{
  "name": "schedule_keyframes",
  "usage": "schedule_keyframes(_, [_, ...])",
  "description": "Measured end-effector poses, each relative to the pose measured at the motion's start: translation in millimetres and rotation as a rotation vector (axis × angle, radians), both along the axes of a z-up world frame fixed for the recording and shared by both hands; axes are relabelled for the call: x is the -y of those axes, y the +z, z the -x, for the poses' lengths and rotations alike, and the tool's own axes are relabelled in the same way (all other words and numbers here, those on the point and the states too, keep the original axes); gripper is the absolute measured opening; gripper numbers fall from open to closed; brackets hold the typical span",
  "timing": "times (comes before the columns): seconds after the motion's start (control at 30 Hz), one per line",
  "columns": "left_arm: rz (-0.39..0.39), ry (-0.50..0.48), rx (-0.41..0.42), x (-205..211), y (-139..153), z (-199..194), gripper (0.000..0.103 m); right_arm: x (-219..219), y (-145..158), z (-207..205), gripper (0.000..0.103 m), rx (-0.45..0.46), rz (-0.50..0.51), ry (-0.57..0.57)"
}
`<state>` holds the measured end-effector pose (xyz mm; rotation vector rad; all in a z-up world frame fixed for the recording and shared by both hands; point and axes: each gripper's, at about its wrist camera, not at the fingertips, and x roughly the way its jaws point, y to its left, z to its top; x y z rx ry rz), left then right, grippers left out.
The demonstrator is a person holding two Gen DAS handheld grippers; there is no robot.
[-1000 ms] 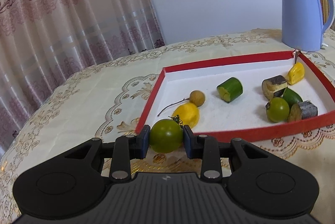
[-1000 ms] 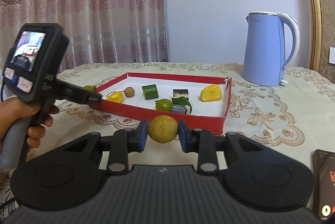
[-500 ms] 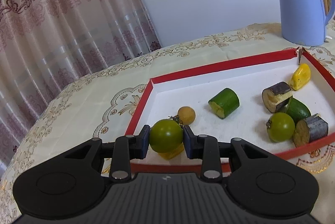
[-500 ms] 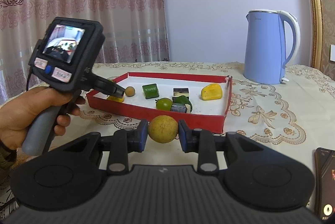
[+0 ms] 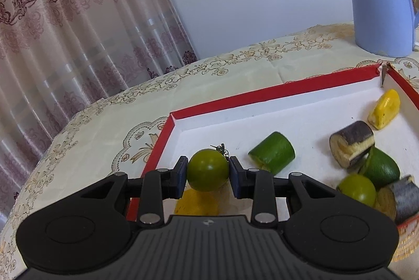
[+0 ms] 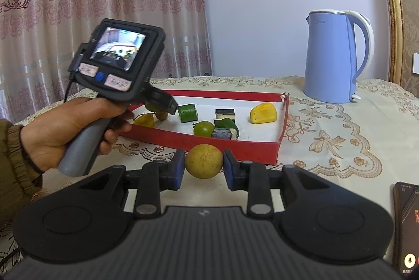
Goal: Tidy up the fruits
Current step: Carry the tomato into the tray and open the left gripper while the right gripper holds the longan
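Fruit mostly sits in the red tray already, with 2 left: left gripper carries a green tomato over it, right gripper clamps a tan fruit outside its front wall.

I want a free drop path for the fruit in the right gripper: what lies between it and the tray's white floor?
In the right wrist view, only the tray's red near wall stands between the round yellow fruit and the floor.
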<state>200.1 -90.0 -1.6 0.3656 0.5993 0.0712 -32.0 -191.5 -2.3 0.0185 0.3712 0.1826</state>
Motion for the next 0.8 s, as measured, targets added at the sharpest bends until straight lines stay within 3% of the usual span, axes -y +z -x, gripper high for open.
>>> schedule_keyframes(0.33, [0.006, 0.008, -0.005, 11, -5, -14, 0.033, -2, -2, 2, 0.029, -0.010, 0.002, 0.004])
schedule_keyframes(0.5, [0.053, 0.010, -0.020, 5, -1, -20, 0.033, -2, -2, 1, 0.029, -0.015, 0.003, 0.002])
schedule_keyframes(0.57, [0.056, 0.015, -0.014, 1, 0, -19, 0.040, -3, -1, 1, 0.029, -0.015, 0.005, 0.004])
schedule_keyframes(0.63, [0.044, 0.030, 0.009, -3, 3, -17, 0.062, -4, -1, 1, 0.029, -0.014, 0.005, 0.005])
schedule_keyframes(0.8, [0.044, 0.052, 0.057, -21, 17, -8, 0.068, -7, 0, -2, 0.029, -0.012, 0.005, 0.014])
